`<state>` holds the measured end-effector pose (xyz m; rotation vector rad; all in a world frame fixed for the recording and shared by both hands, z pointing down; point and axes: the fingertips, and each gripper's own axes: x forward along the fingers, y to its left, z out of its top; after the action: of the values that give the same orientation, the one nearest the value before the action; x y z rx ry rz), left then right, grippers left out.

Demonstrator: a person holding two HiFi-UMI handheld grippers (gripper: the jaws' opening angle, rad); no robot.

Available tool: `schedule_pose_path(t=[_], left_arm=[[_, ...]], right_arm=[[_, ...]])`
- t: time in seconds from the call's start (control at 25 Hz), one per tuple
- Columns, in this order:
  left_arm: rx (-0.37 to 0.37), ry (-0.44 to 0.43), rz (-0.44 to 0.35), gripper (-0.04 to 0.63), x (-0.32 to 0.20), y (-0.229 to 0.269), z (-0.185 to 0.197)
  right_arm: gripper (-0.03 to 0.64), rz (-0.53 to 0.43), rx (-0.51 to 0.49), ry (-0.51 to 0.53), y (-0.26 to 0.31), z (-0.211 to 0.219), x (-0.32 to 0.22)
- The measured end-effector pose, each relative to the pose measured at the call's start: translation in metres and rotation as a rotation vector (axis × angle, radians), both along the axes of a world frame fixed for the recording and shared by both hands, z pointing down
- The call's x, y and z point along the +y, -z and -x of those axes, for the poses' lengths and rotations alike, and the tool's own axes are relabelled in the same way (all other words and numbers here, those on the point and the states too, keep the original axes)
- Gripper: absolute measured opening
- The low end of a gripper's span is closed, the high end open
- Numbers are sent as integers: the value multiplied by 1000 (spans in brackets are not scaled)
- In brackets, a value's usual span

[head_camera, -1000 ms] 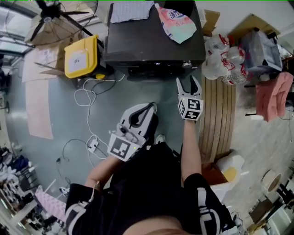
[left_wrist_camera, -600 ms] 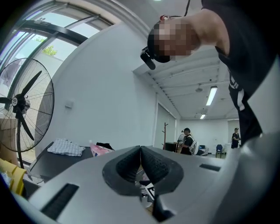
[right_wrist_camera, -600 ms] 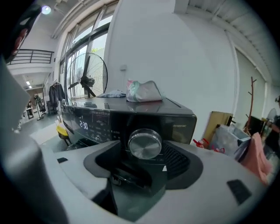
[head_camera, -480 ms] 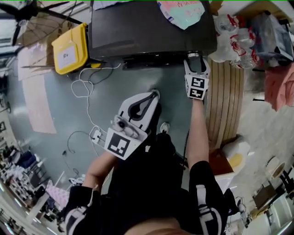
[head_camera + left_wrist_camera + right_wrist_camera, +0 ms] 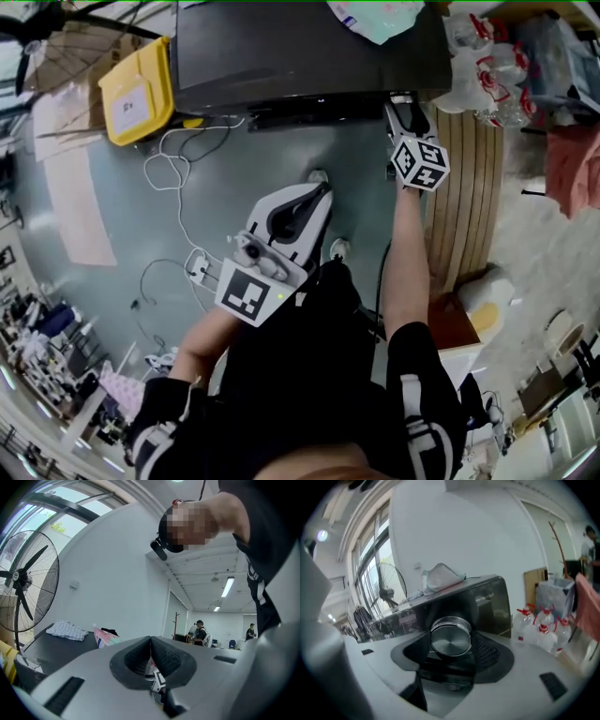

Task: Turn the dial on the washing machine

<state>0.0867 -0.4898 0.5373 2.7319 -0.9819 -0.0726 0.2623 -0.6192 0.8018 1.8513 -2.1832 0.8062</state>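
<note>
At the right end of the washing machine's (image 5: 300,56) front panel sits the dial (image 5: 450,639), a round brushed-metal knob standing out from the dark face. The right hand-held gripper (image 5: 405,105) is pushed up to it with the arm stretched forward. In the right gripper view the knob lies squarely between the two jaws, which are closing on it. The ribbed pads flank its sides closely, but firm contact does not show yet. Holding the hand-held gripper straight on to the knob seems meant to put a pad on each side of the rim, so that a roll of the wrist would turn it.

The left hand-held gripper (image 5: 314,194) hangs over the floor (image 5: 112,234), well back from the machine. Its pads are pressed together with nothing between them. It appears simply parked out of the way, since the knob needs only one hand.

On top of the machine lies a crumpled pink and green cloth (image 5: 380,14), clear of the panel. Just to the right of the dial stand bunched water bottles (image 5: 473,70) and a slatted wooden board (image 5: 459,187), so the right elbow probably has little room to swing outward. To the left of the machine is a yellow box (image 5: 136,89), and a white cable (image 5: 173,169) loops across the floor. A standing fan (image 5: 23,592) is farther left. Nothing lies between the right jaws and the knob.
</note>
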Motion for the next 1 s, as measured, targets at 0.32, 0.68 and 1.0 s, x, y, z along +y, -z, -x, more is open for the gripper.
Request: schedule_pose_path(t=[0.32,0.68,1.0], left_arm=[[-2,16,-3,21,-2,0,4],[-12,25,-2,21,1,-8,6],[-13,24,6,21,7,-10,6]], right_arm=[[328,4,304,64,-3,7,-1],[302,27,74,7,-10,5,2],[310,42,2,13,-10,3,2]])
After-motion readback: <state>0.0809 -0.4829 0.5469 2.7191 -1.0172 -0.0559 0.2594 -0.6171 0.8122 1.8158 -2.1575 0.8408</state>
